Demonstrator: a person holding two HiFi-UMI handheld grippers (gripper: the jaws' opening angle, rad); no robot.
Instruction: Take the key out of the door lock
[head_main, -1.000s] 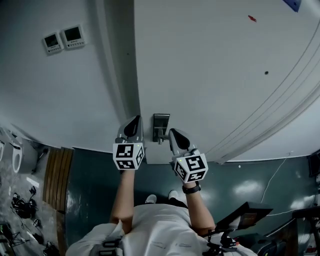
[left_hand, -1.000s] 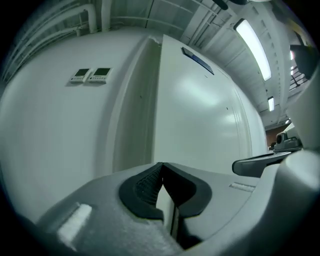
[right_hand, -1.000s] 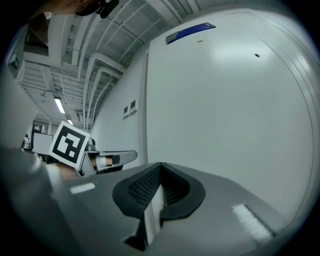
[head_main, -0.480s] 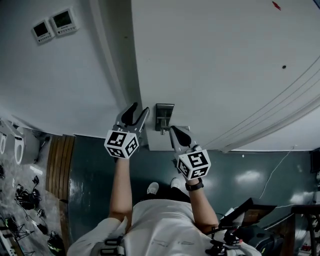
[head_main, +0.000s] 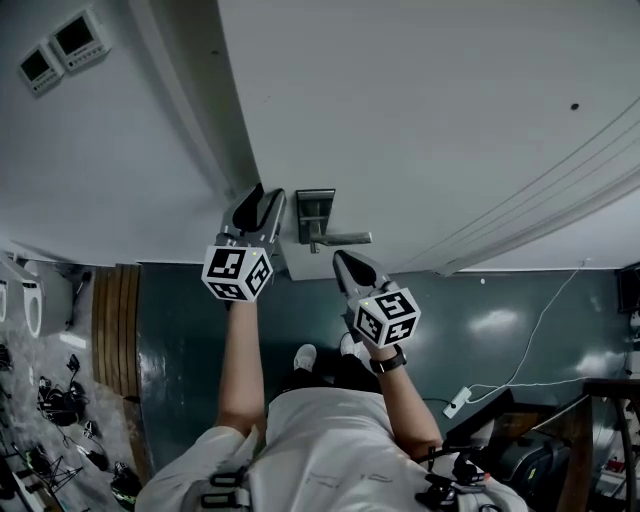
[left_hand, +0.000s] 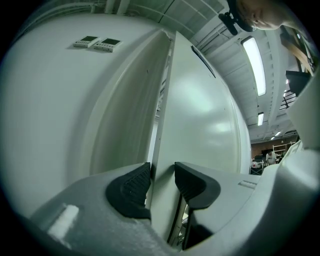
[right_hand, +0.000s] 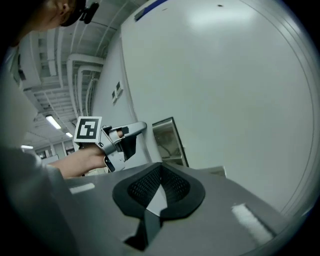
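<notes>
The white door carries a steel lock plate with a lever handle pointing right. No key shows in any view. My left gripper is at the door's left edge, just left of the plate. In the left gripper view its jaws are closing, still apart, with the door edge lined up in the gap and nothing seen pinched. My right gripper hangs below the handle, shut and empty. The right gripper view has its pads together, the lock plate ahead, and the left gripper beside it.
The door frame and a white wall with two small control panels lie left of the door. Below are a dark green floor, wooden slats, loose cables at the left and a white power strip at the right.
The left gripper, shut a second ago, has spread its jaws and moved to the door edge. The lever handle has come into sight pointing right. The right gripper has dropped slightly lower.
</notes>
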